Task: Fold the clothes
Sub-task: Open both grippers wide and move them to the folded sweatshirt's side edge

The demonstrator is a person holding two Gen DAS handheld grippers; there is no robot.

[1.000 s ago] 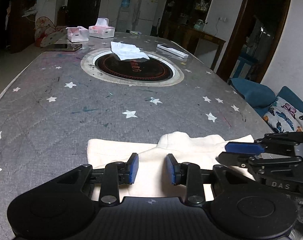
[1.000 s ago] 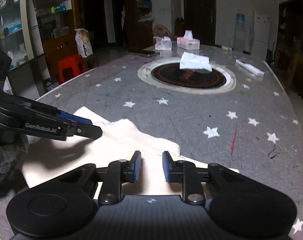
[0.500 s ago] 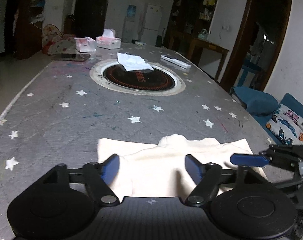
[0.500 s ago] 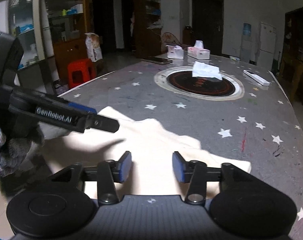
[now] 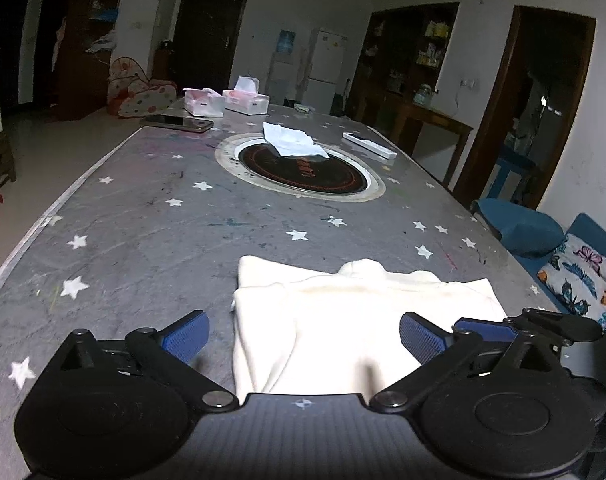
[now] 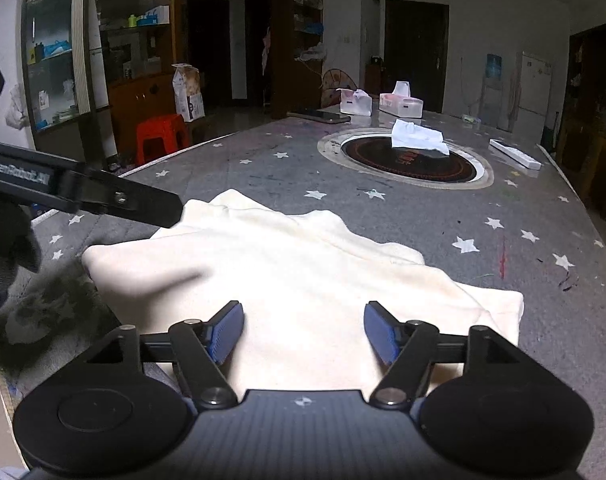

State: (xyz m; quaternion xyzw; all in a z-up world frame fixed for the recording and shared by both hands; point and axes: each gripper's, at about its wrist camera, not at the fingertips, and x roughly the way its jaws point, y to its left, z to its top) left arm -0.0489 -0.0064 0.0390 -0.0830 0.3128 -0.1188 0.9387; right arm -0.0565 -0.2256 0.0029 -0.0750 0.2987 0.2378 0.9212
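- Cream knit: the garment (image 6: 295, 280) lies flat at the near end of the worktop (image 5: 143, 240), already folded into a rough block, with a collar hump on its far edge.
- The left gripper (image 5: 303, 336) has its jaws spread wide, having just been opening; the garment's near edge shows between the pads, but neither pad presses on it. If this gripper drops straight down, I judge it could snag the loose left flap and pull the fold apart.
- The right gripper (image 6: 303, 332) has also just been opening and stands released; the garment lies under and between its pads, ungrasped. Closing here would probably pinch only the top layer, so a lift would peel the stack open.
- Seen from the right wrist, the left gripper's finger hangs over the garment's left corner, its shadow on the cloth. With both tools working the same small garment, they could knock each other.
- The garment's near edge is hidden under both gripper bodies, so I cannot tell whether it overhangs the worktop; a drag toward the person could slide it off.
- Beyond the garment the starred cover is bare as far as the round hob (image 5: 301, 168), with a white cloth (image 5: 291, 142) on it and two tissue boxes (image 5: 227, 100) farther off, all well apart and little risk.
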